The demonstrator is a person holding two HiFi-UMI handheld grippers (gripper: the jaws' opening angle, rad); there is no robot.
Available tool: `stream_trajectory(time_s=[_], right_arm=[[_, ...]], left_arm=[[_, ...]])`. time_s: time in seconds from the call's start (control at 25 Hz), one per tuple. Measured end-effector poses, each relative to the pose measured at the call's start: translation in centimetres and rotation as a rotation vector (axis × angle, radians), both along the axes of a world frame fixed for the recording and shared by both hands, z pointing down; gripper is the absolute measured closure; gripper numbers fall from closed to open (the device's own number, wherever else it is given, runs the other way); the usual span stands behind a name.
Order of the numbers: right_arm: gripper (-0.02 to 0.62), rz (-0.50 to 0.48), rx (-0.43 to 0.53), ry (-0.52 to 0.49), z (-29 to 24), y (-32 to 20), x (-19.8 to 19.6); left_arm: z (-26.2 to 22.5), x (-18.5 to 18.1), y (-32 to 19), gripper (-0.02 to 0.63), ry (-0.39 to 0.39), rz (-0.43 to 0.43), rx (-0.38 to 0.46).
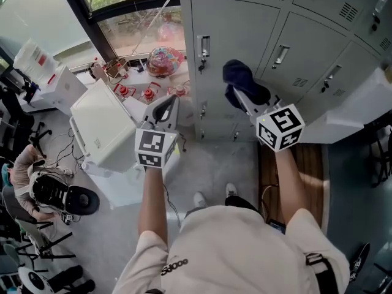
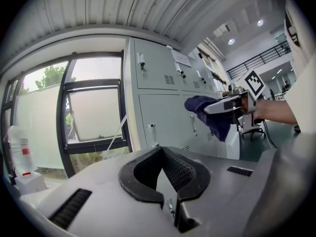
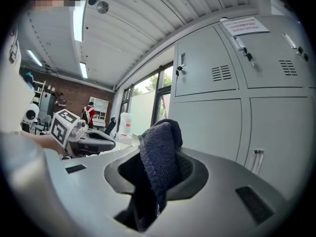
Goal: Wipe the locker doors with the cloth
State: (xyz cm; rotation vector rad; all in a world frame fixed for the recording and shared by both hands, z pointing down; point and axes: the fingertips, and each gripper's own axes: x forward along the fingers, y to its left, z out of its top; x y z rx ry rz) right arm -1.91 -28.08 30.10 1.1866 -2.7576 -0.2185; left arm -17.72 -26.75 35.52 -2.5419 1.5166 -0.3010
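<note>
Grey metal locker doors (image 1: 236, 29) fill the far side, each with a small handle. My right gripper (image 1: 236, 94) is shut on a dark blue cloth (image 1: 240, 78), held close in front of a lower door; I cannot tell whether they touch. The right gripper view has the cloth (image 3: 159, 157) bunched between the jaws, with a locker door (image 3: 207, 127) just beyond. My left gripper (image 1: 164, 109) is shut with nothing in it, left of the lockers and short of them. In the left gripper view its pads (image 2: 190, 174) meet, and the cloth (image 2: 210, 115) hangs before the doors (image 2: 160, 115).
A white boxy machine (image 1: 101, 124) stands at the left below a window with clutter on its sill (image 1: 162, 63). A seated person (image 1: 27, 170) is at far left. At the right are a wooden platform (image 1: 309, 164) and a pale panel (image 1: 361, 109).
</note>
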Motion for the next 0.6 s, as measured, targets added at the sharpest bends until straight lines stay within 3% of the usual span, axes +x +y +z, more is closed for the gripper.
stream_trajectory(time_s=[0.4,0.6], right_arm=[[0.508,-0.122,0.099,-0.023,-8.9,-10.1,-7.0],[0.508,-0.1,0.094,-0.061,-11.6,-14.8,-9.7]], left_arm=[[-2.8,-1.2,-2.7,0.594,-0.004,-0.096,0.045],[-2.3,-1.6,-3.1,0.594,-0.016,-0.112,0.04]])
